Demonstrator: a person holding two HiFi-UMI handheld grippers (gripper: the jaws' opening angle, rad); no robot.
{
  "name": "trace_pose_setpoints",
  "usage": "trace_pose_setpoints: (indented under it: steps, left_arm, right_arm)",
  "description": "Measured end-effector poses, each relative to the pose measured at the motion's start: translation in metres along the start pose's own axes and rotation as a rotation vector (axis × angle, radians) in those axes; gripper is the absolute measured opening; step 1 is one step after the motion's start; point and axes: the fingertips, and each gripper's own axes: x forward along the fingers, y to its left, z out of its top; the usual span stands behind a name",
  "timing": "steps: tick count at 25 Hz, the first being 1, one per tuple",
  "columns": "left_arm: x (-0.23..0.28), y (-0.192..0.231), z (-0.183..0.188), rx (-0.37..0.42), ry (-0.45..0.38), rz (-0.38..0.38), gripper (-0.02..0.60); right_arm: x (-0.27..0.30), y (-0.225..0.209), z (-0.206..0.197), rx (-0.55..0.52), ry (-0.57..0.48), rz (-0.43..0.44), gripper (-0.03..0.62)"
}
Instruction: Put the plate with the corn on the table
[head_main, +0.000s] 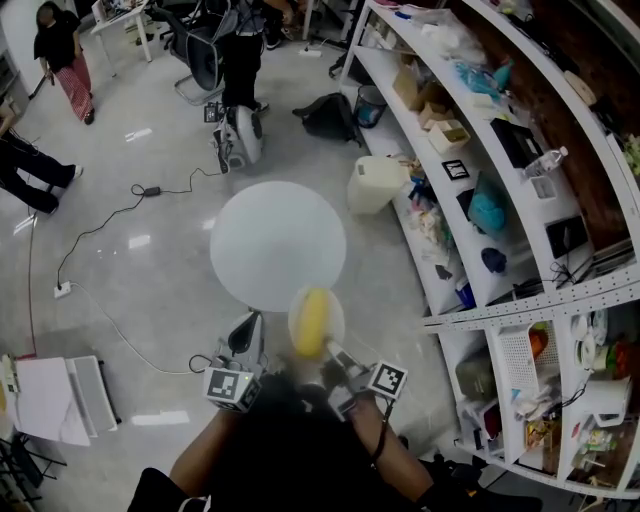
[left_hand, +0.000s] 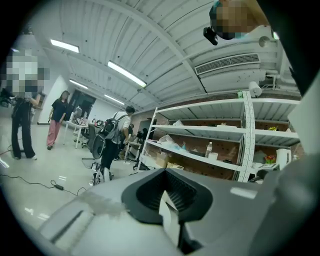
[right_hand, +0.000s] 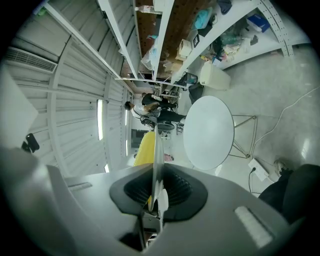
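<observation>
A small pale plate (head_main: 316, 320) carrying a yellow corn cob (head_main: 312, 322) hangs in the air just short of the near rim of the round white table (head_main: 278, 245). My right gripper (head_main: 337, 357) is shut on the plate's near rim. In the right gripper view the plate (right_hand: 156, 150) stands edge-on between the jaws of the right gripper (right_hand: 157, 192), with the corn (right_hand: 144, 147) to its left and the table (right_hand: 208, 132) beyond. My left gripper (head_main: 245, 338) is level with it on the left, shut and holding nothing. The left gripper (left_hand: 170, 200) points up toward the ceiling in its own view.
Long white shelves (head_main: 480, 150) crammed with items run along the right. A white bin (head_main: 375, 183) stands between them and the table. Cables (head_main: 120, 215) trail over the floor at left, a white box (head_main: 60, 395) sits at lower left, and people stand at the back.
</observation>
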Motion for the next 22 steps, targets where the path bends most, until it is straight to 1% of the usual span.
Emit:
trace_pose_setpoints:
  steps: [3, 7, 12, 15, 19, 22]
  left_arm:
    - [0.011, 0.009, 0.003, 0.011, -0.011, -0.004, 0.002]
    - [0.022, 0.012, 0.009, -0.007, -0.007, 0.006, 0.002]
    - [0.048, 0.015, 0.012, -0.008, -0.015, 0.013, 0.002]
    - [0.064, 0.021, 0.011, 0.018, -0.031, 0.013, 0.002]
    - [0.090, 0.021, 0.019, -0.008, -0.023, 0.041, 0.002]
    - [0.110, 0.029, 0.016, 0.020, -0.028, 0.049, 0.002]
  right_arm:
    - [0.010, 0.001, 0.008, 0.009, -0.012, 0.004, 0.051]
    - [0.017, 0.003, 0.018, 0.017, -0.014, 0.001, 0.051]
    - [0.034, 0.002, 0.044, 0.008, -0.011, 0.014, 0.051]
    - [0.046, 0.004, 0.058, 0.003, 0.003, 0.017, 0.051]
    - [0.063, 0.006, 0.081, -0.007, 0.034, 0.019, 0.051]
    - [0.077, 0.005, 0.098, -0.010, 0.056, 0.014, 0.051]
